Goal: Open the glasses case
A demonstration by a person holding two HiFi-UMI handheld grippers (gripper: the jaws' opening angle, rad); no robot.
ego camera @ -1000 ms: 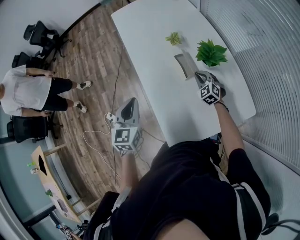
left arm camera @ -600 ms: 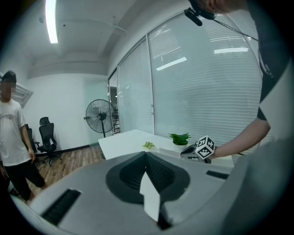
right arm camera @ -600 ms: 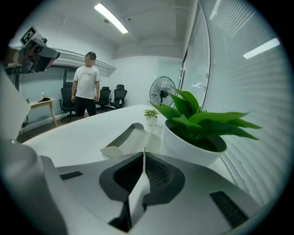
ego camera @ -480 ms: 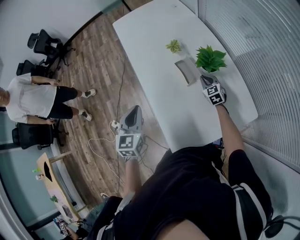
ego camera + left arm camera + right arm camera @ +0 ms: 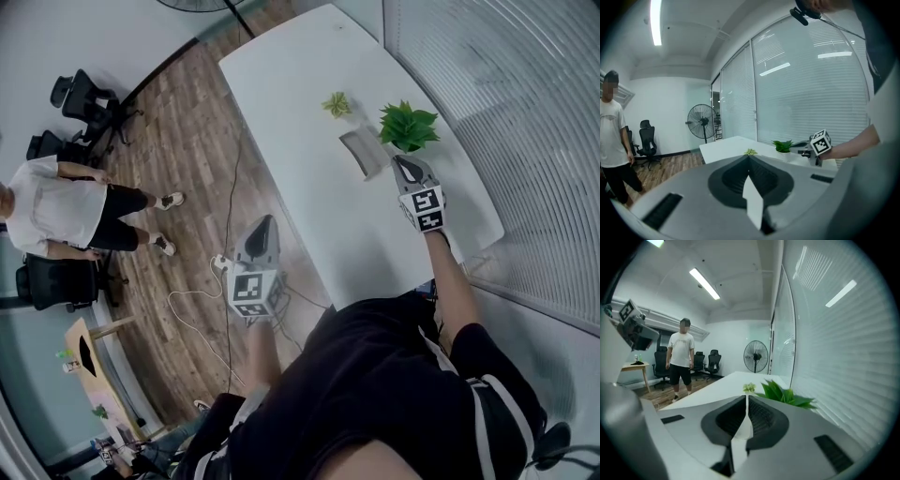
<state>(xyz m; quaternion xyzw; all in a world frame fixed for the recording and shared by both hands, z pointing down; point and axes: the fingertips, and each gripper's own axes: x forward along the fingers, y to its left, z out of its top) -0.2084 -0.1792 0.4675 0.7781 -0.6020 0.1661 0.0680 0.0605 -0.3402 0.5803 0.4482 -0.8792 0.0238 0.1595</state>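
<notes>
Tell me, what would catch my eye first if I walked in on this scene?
The long white table stands out, with a leafy green plant near its right edge and a grey glasses case lying just beside it. The right gripper, topped by a black-and-white marker cube, is held close to the case, jaws together and empty. The left gripper hangs off the table's left side, above the wooden floor.

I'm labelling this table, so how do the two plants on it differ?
The big plant is much larger than the small plant. The big plant is deep green; the small plant is pale yellow-green. The big plant stands close beside the glasses case; the small plant stands apart from it. Both sit on the white table.
</notes>
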